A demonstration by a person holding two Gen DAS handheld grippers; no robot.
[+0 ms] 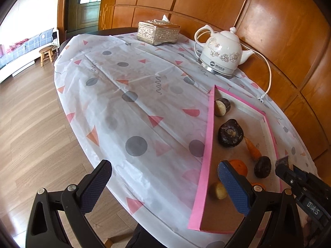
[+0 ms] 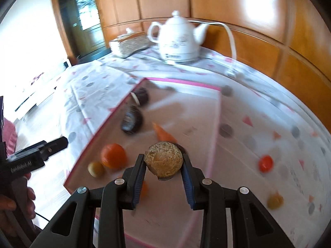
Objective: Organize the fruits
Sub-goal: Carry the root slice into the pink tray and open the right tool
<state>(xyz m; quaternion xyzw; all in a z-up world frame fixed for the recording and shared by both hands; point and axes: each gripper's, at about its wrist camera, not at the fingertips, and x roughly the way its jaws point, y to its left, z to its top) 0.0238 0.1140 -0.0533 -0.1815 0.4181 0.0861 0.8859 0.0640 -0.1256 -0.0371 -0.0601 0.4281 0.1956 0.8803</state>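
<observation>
Pink-edged tray (image 1: 207, 144): dark fruits, orange (image 2: 113, 155), carrot (image 2: 163, 134). Kettle (image 1: 222, 54) beyond. Right gripper (image 2: 163, 166) clasps tan cut fruit (image 2: 163, 158); left gripper (image 1: 164, 183) spread, empty.

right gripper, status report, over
Right gripper shut on cut brown fruit above pink-edged tray. Left gripper open, empty. Nothing blocking.

Round surface (image 1: 132, 95) under white patterned cloth; orange wood-panel wall (image 1: 269, 20) right behind it; dark glazed door (image 1: 89, 4) left of the wall; wood plank floor (image 1: 31, 124) below-left; small wooden stool (image 1: 46, 55) and bench near door; daylight.
</observation>
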